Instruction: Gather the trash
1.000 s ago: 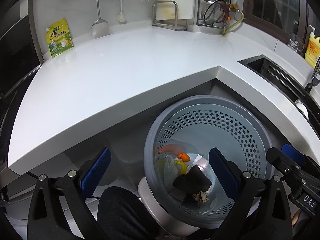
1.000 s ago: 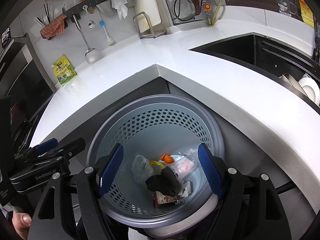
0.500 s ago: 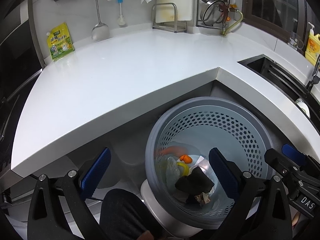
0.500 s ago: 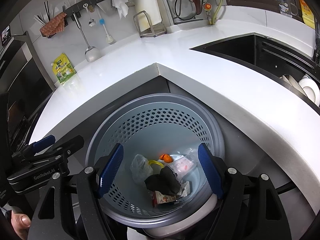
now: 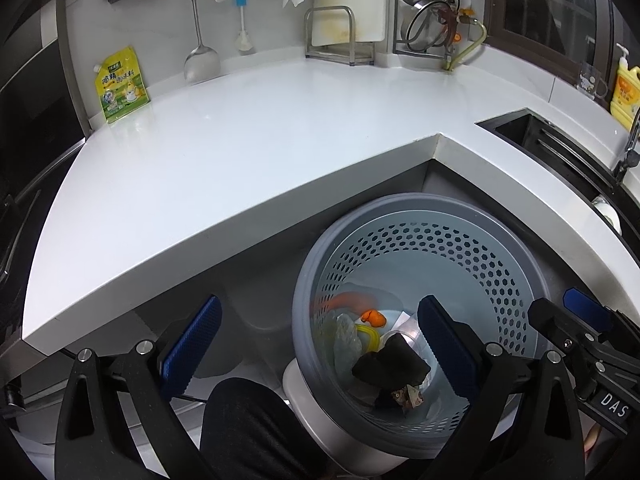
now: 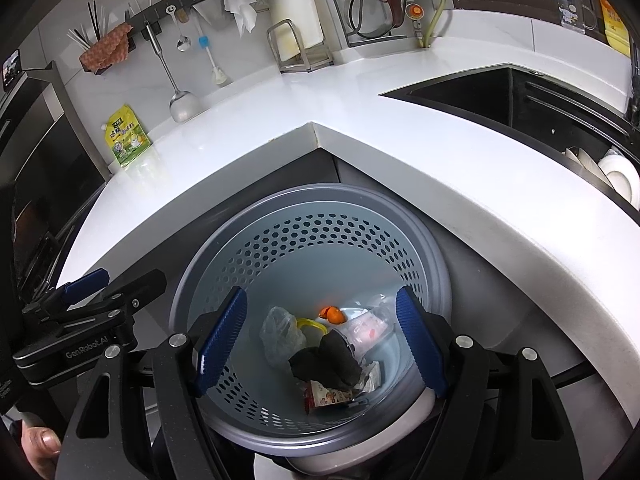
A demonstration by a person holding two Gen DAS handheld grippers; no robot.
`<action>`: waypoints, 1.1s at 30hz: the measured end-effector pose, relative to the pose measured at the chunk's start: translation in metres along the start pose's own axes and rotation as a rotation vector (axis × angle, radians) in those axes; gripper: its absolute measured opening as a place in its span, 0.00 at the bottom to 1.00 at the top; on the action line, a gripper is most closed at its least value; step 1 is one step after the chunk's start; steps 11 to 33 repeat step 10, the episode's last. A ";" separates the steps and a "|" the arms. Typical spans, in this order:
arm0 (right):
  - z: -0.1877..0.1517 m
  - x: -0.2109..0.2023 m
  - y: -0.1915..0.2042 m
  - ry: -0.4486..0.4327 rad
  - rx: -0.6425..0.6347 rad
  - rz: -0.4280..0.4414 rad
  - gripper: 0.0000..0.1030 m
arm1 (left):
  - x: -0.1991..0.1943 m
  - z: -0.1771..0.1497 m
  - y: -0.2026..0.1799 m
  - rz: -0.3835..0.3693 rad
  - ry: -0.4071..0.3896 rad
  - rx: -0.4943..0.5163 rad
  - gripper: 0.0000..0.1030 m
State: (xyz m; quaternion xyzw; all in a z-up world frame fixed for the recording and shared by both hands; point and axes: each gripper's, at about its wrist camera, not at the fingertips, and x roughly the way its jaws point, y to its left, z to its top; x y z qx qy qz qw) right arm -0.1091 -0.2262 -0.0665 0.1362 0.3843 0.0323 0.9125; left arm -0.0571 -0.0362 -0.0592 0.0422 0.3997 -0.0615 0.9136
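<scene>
Claws (image 6: 320, 346) (image 5: 318, 346) agape, empty, above bin rim (image 6: 256, 222)

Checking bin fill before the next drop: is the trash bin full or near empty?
Near empty. The bin holds only a thin layer at the bottom: a black wad, clear bags, orange bits. Most of its perforated wall is bare.

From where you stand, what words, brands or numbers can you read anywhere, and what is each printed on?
"GenRobot.AI": on the black body of the left gripper, seen in the right wrist view.
"DAS": on the black body of the right gripper, cut off at the picture's edge.
Green and yellow pouch on the counter: large printed characters, too blurred to read.
Yellow bottle by the sink: label too small.
Red wrapper in the bin: print unreadable.
</scene>
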 end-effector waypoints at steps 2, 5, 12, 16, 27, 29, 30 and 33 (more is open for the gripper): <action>-0.001 0.001 0.000 0.001 -0.001 0.000 0.71 | 0.000 0.000 0.000 0.000 0.003 -0.001 0.94; -0.001 0.001 0.000 0.001 0.002 0.001 0.71 | 0.001 0.000 0.001 0.000 0.010 -0.009 0.94; -0.003 0.002 0.001 0.003 0.003 0.002 0.71 | 0.002 0.001 0.000 0.003 0.012 -0.009 0.94; -0.003 0.002 0.001 0.003 0.003 0.002 0.71 | 0.002 0.001 0.000 0.003 0.012 -0.009 0.94; -0.003 0.002 0.001 0.003 0.003 0.002 0.71 | 0.002 0.001 0.000 0.003 0.012 -0.009 0.94; -0.003 0.002 0.001 0.003 0.003 0.002 0.71 | 0.002 0.001 0.000 0.003 0.012 -0.009 0.94; -0.003 0.002 0.001 0.003 0.003 0.002 0.71 | 0.002 0.001 0.000 0.003 0.012 -0.009 0.94; -0.003 0.002 0.001 0.003 0.003 0.002 0.71 | 0.002 0.001 0.000 0.003 0.012 -0.009 0.94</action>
